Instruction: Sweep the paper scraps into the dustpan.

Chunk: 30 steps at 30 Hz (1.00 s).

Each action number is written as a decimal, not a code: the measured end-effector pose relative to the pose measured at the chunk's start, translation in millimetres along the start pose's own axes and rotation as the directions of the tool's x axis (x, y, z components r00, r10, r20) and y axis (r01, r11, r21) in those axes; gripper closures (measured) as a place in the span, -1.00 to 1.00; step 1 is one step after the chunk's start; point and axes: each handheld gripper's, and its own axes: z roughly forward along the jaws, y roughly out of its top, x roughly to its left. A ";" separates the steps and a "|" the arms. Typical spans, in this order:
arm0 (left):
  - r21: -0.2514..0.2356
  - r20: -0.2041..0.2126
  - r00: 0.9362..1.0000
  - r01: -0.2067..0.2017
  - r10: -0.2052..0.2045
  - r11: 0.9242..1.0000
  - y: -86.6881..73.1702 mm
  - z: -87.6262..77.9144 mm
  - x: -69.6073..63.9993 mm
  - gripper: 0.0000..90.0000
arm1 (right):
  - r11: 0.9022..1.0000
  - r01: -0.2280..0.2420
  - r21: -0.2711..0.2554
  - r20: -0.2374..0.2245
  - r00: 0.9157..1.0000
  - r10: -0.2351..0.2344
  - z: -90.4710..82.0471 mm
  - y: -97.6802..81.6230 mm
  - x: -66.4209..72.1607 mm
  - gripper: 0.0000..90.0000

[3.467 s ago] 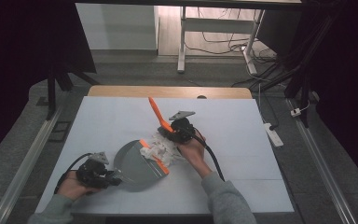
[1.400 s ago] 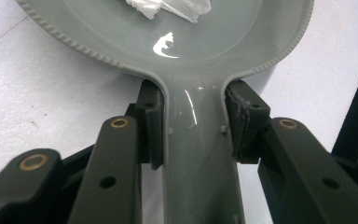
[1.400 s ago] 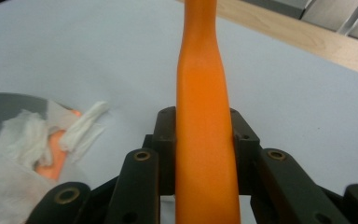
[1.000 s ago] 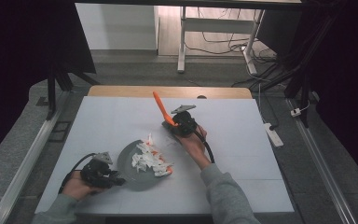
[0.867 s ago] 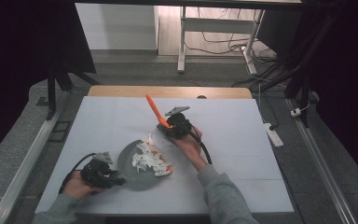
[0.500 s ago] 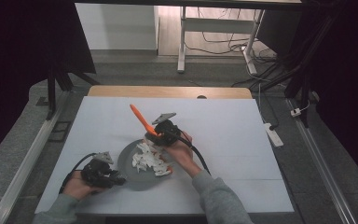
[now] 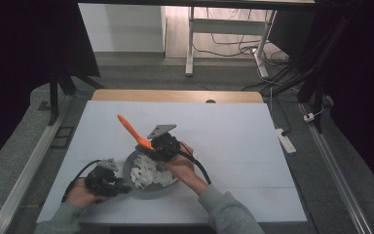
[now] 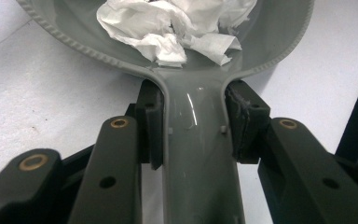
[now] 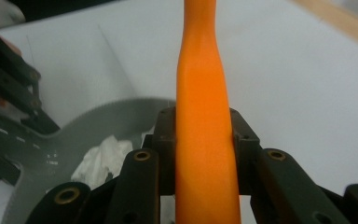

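Left gripper (image 8: 193,140) clamps the grey dustpan (image 8: 193,79) handle, steadying it; right gripper (image 9: 204,140), jaws tight on the orange brush (image 9: 203,116), hovers above its paper scraps (image 8: 177,25).

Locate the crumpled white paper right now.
In the high view, the crumpled white paper lies inside the grey dustpan near the table's front edge, between the two grippers, left of centre.

White-topped table (image 7: 233,126), grey carpet floor (image 7: 141,73), cables (image 7: 282,73), dark surroundings
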 end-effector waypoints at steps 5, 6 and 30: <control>-0.001 0.001 1.000 -0.001 0.001 1.000 -0.2 0.0 0.4 0.36 | 0.998 -0.014 -0.063 0.051 0.999 0.017 -20.1 5.6 -11.2 0.56; -0.001 0.002 1.000 0.000 0.000 1.000 -0.2 0.0 0.3 0.36 | 0.997 -0.026 -0.075 0.057 0.998 0.030 -24.2 5.0 -14.2 0.56; 0.001 -0.005 1.000 -0.003 0.003 1.000 -0.4 -0.2 -1.6 0.36 | 0.964 -0.248 -0.091 0.278 0.923 0.264 -104.4 -79.4 -92.4 0.56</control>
